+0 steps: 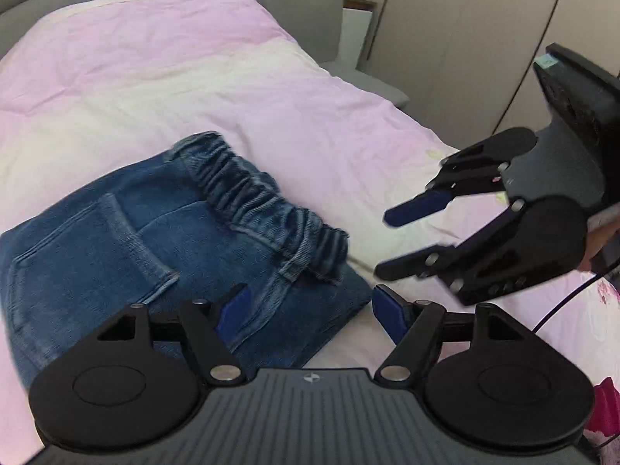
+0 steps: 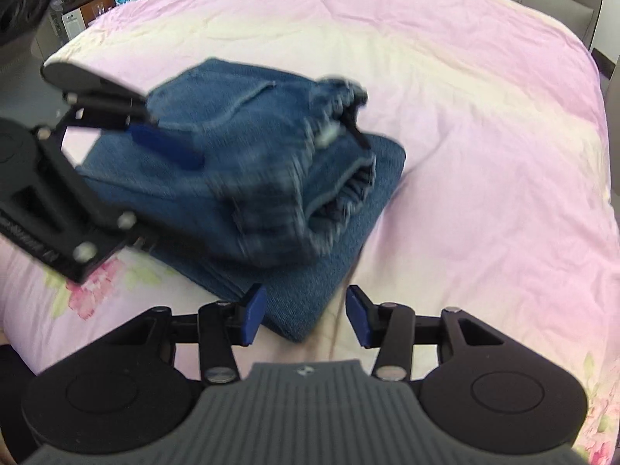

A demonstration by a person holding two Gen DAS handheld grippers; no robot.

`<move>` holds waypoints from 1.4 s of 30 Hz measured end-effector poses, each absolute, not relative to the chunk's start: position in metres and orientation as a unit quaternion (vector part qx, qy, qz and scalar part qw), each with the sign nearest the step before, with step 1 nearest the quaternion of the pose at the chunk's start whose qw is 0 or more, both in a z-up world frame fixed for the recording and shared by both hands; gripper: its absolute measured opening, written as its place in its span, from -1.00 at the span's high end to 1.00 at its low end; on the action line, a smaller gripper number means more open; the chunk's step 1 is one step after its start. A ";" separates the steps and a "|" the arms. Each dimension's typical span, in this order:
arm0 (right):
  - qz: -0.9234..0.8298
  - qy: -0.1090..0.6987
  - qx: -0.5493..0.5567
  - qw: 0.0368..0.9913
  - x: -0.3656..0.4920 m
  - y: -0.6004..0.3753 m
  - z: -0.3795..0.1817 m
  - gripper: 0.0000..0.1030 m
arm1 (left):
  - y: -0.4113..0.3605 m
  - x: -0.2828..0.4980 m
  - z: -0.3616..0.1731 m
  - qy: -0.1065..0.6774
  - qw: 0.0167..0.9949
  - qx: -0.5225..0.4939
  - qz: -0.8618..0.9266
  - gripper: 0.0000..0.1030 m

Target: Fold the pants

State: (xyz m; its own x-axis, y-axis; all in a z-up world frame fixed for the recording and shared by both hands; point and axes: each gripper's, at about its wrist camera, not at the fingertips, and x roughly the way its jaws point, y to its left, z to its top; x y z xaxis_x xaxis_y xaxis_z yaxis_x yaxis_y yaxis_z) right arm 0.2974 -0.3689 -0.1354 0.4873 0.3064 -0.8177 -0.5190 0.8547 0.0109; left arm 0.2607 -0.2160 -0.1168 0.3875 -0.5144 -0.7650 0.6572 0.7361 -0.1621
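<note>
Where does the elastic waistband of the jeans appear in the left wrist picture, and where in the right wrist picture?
Left wrist view: the elastic waistband runs diagonally across the centre, on top of the folded jeans.
Right wrist view: the waistband is just above centre, blurred, at the right end of the jeans.
Shared landmark: the pink bedcover under the jeans, seen in both views.

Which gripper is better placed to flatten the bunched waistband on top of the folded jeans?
Probably the left gripper: open, it sits over the jeans, near the waistband. The right gripper, also open, hangs past the fold's corner, over the pink bedspread.
</note>
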 end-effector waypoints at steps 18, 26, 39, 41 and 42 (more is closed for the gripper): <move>0.165 0.491 0.091 0.851 0.406 -0.336 -0.135 0.22 | -0.083 0.213 -0.160 0.448 0.846 0.210 -0.201 -0.61; 0.182 0.457 0.094 0.866 0.394 -0.330 -0.100 0.91 | -0.068 0.225 -0.169 0.466 0.851 0.161 -0.180 0.40; 0.129 0.457 0.144 0.868 0.320 -0.383 -0.141 1.00 | -0.056 0.229 -0.172 0.482 0.847 0.148 -0.167 0.46; 0.119 0.466 0.136 0.866 0.323 -0.379 -0.160 1.00 | -0.057 0.229 -0.169 0.487 0.845 0.150 -0.165 0.46; 0.115 0.471 0.128 0.865 0.325 -0.376 -0.167 1.00 | -0.056 0.229 -0.168 0.491 0.843 0.149 -0.164 0.46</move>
